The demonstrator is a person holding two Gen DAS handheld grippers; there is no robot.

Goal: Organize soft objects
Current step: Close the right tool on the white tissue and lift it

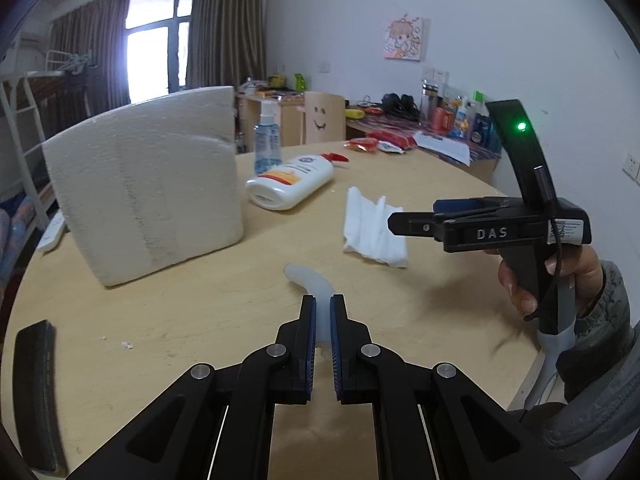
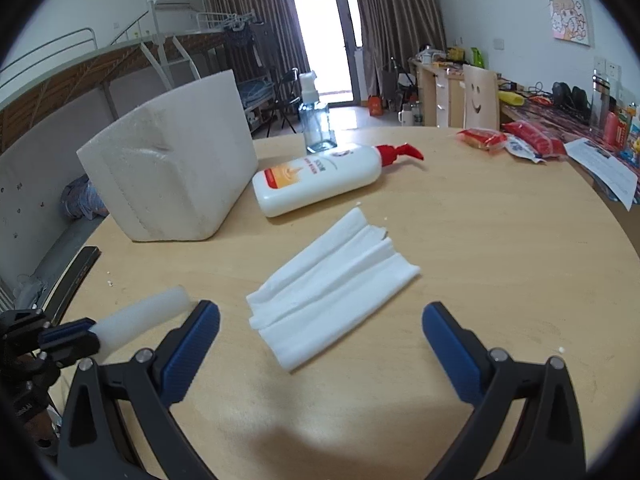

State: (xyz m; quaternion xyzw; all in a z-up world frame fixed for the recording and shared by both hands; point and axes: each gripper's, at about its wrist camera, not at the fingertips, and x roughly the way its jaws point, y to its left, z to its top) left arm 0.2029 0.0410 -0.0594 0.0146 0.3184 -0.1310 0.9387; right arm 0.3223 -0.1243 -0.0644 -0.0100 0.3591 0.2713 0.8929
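My left gripper point(image 1: 323, 300) is shut on a soft white foam tube point(image 1: 310, 278) that curves up and away from its tips over the table. The tube point(image 2: 140, 318) and the left gripper point(image 2: 70, 336) also show at the lower left of the right wrist view. My right gripper point(image 2: 320, 316) is open and empty, just above and in front of a folded white tissue point(image 2: 332, 280) lying flat on the table. The tissue point(image 1: 374, 230) lies under the right gripper point(image 1: 396, 222) in the left wrist view. A big white foam block point(image 1: 148, 184) stands at the left.
A white lotion bottle with a red pump point(image 2: 320, 180) lies on its side behind the tissue, a clear spray bottle point(image 2: 316, 118) behind it. Red snack packets point(image 2: 504, 140) lie at the far right. A dark flat object point(image 1: 34, 392) lies at the round wooden table's point(image 2: 500, 260) left edge.
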